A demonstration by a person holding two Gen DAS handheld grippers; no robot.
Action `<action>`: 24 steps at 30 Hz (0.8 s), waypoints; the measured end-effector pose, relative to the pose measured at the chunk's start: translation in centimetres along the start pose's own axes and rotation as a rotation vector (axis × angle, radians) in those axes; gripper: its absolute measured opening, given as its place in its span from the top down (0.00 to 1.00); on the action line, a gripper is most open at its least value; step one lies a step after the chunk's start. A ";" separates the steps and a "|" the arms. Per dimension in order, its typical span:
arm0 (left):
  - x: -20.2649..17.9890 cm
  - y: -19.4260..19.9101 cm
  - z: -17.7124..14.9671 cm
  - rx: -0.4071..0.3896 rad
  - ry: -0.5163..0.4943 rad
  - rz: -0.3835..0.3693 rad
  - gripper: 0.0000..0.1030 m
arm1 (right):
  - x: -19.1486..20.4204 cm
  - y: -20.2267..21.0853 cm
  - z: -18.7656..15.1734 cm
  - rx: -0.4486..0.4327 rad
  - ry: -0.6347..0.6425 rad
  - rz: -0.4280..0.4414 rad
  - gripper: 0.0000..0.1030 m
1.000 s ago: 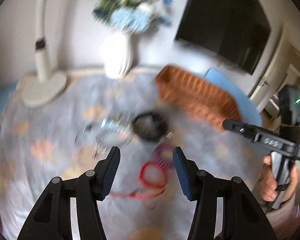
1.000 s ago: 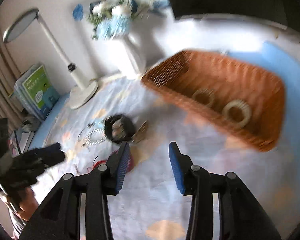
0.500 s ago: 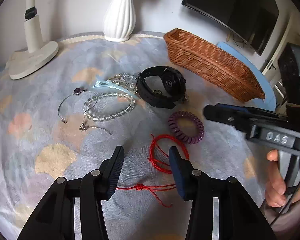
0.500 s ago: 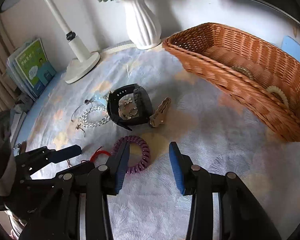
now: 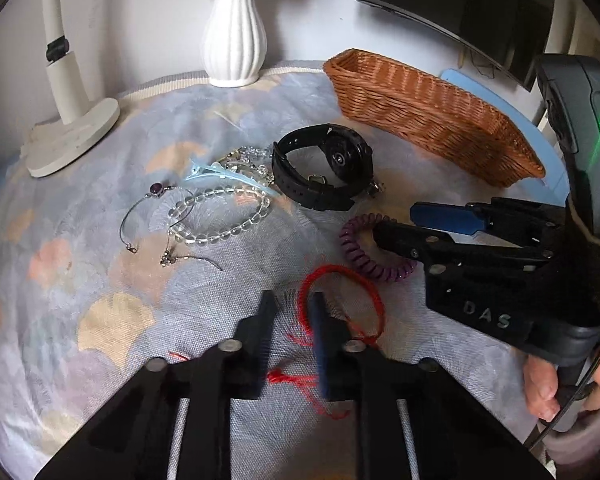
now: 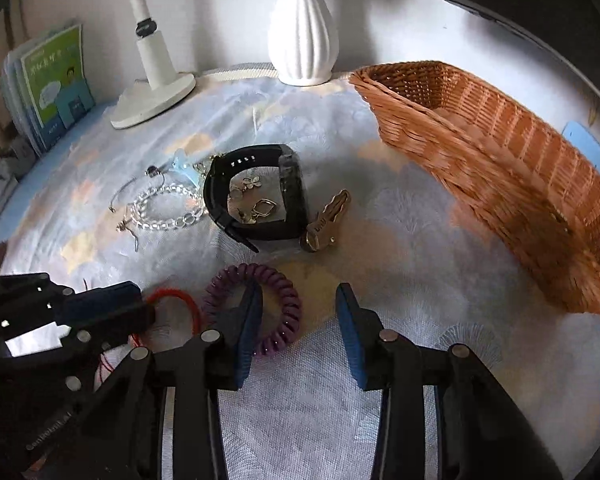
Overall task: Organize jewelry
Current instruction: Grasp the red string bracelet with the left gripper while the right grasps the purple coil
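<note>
A red cord bracelet (image 5: 340,270) lies on the flowered cloth at the near edge. My left gripper (image 5: 292,310) is down over it, jaws closing, with the loop's left side in the narrow gap and no squeeze visible. A purple coil band (image 6: 260,270) lies just right of the red cord bracelet (image 6: 176,294). My right gripper (image 6: 298,312) is open and closing slightly. Its left finger stands inside the coil's ring, so the coil's right side lies between the pads without being pressed. The wicker basket (image 6: 480,136) stands at the right.
A black watch (image 5: 320,192), a clear bead bracelet (image 5: 220,232), a blue hair clip (image 5: 220,172), a thin bangle (image 5: 140,208) and a gold clip (image 6: 326,220) lie mid-cloth. A white vase (image 5: 234,40), a lamp base (image 5: 72,136) and books (image 6: 48,84) stand behind.
My left gripper sank onto the red cord and its jaws narrowed around it. My right gripper swung down and across from the basket side to the purple coil.
</note>
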State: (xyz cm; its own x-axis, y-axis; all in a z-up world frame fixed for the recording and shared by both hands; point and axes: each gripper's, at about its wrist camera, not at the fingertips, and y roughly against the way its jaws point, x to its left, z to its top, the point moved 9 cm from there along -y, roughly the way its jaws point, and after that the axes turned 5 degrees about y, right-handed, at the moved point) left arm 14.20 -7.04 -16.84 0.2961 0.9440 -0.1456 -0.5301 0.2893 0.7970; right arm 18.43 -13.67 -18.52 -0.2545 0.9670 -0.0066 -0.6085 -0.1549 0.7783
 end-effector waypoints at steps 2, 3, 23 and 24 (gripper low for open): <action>0.1 0.1 0.0 0.000 0.005 -0.007 0.93 | 0.2 0.0 -0.1 -0.002 0.019 -0.014 0.67; 0.1 0.1 0.0 0.000 0.010 -0.009 0.93 | 0.3 0.0 -0.1 -0.003 0.025 -0.018 0.69; 0.4 0.1 0.1 0.001 0.027 -0.012 0.96 | -3.9 3.2 -4.4 0.043 -0.057 -0.084 0.89; 0.4 0.2 0.1 0.002 0.027 -0.011 0.96 | -4.3 3.4 -4.6 0.046 -0.068 -0.082 0.89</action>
State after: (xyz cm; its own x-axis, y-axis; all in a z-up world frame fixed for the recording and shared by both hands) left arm 14.33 -6.63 -16.70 0.2802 0.9446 -0.1707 -0.5254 0.2998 0.7963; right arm 13.96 -19.26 -18.77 -0.1525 0.9878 -0.0303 -0.5897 -0.0664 0.8049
